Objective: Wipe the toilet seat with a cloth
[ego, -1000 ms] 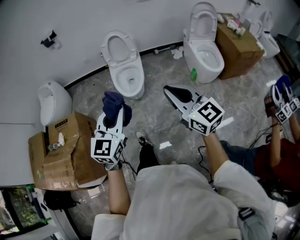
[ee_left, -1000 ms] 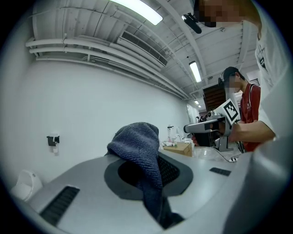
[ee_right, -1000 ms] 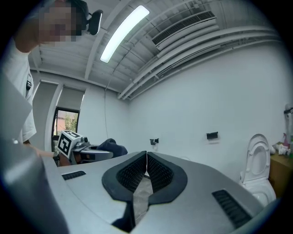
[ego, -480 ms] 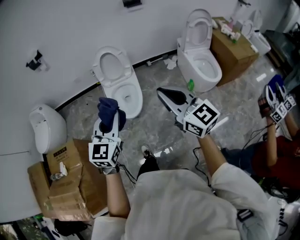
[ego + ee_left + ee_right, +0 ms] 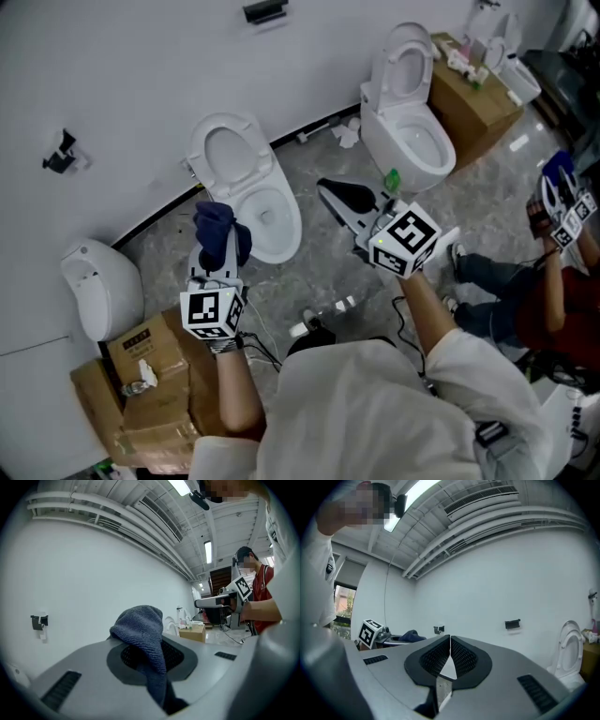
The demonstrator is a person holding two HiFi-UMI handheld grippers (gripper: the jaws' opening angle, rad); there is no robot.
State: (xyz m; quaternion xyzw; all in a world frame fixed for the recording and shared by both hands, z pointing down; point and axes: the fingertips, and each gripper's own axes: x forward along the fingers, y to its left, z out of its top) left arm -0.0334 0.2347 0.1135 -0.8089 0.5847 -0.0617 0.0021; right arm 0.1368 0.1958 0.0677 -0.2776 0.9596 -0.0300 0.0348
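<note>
Grey marble floor [image 5: 328, 272] has slid through the head view since a second ago. The nearer toilet [image 5: 248, 187], its lid raised, now lies just ahead of the left gripper [image 5: 217, 255], closer than before. The cardboard boxes [image 5: 155, 394] have dropped toward the lower left corner, and their label print is too small to read. The right gripper [image 5: 330, 193] stays pressed together, empty. The left gripper stays clamped on the dark blue cloth [image 5: 216, 225], in the air short of the toilet.
</note>
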